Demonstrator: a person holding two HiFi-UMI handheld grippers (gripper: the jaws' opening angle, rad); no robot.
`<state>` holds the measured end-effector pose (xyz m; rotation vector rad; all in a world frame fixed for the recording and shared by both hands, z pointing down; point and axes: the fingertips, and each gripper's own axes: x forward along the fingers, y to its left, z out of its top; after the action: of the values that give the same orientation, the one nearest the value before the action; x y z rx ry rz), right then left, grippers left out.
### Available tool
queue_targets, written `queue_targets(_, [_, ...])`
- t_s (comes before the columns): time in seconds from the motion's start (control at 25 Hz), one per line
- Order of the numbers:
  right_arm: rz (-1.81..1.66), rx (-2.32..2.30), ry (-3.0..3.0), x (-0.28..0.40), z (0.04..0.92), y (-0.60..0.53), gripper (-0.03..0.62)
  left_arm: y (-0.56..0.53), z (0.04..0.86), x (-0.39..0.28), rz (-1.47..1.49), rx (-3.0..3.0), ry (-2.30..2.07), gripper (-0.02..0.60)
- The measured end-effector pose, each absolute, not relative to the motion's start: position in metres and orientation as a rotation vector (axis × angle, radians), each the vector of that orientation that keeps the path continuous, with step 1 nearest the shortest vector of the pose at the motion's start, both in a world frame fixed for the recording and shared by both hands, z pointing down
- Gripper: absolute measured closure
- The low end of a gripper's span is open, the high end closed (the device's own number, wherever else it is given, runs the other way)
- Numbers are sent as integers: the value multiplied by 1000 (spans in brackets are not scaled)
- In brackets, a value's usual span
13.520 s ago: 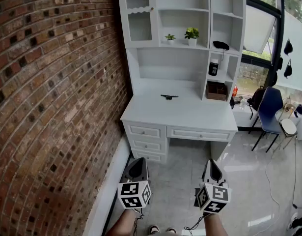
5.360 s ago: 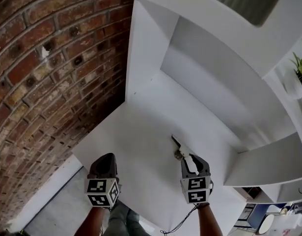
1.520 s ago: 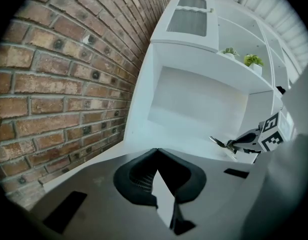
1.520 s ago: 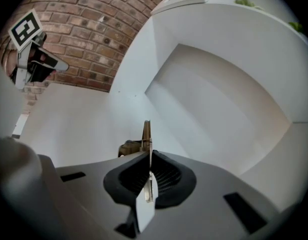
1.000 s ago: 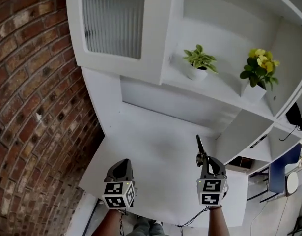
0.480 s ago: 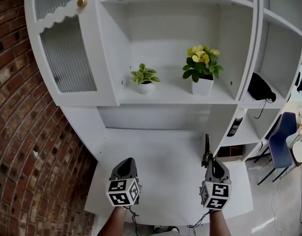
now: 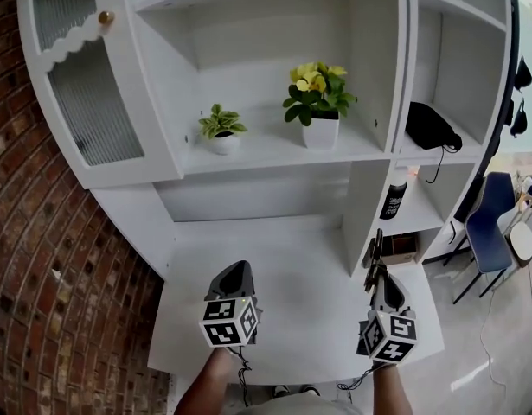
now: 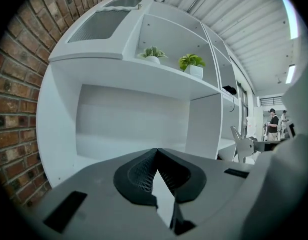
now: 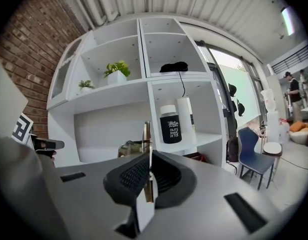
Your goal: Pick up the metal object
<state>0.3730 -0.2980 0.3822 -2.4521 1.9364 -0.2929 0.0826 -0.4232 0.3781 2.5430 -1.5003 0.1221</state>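
Note:
The metal object is a slim dark bar with a brass-coloured end, and it stands upright above the white desk. My right gripper is shut on its lower part, over the desk's right front. In the right gripper view the metal object sticks up from between the closed jaws of the right gripper. My left gripper hovers over the desk's front middle. In the left gripper view the left gripper is shut with nothing in it.
A brick wall borders the desk on the left. The shelf above holds two potted plants. Side cubbies on the right hold a black bottle, a brown box and a black item. A blue chair stands at the right.
The right gripper still holds the metal object off the desk and has drawn back towards the desk's right front. The left gripper stays shut. The head view has swung to face the shelves.

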Motion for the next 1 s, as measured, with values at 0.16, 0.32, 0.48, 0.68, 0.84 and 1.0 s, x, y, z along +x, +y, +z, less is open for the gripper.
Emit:
queue_targets(0.16, [-291,-2449,1933,379,381,-295,589,-422,378,94,116,2546,-1486,569])
queue_targets(0.32, [-305,-2443,1955,381,382,-295,591,-423,380,101,120,2545,-1478,569])
queue_targets(0.48, [-296,-2422,1968,380,381,-295,589,-425,382,106,123,2544,-1471,570])
queue_targets(0.68, [-295,-2412,1966,382,380,-297,589,-428,385,111,123,2544,-1460,570])
queue_targets(0.84, [-293,-2410,1961,383,378,-299,589,-430,388,112,129,2540,-1452,569])
queue_targets(1.0, [-291,-2408,1962,382,378,-300,589,-432,390,110,134,2537,-1450,569])
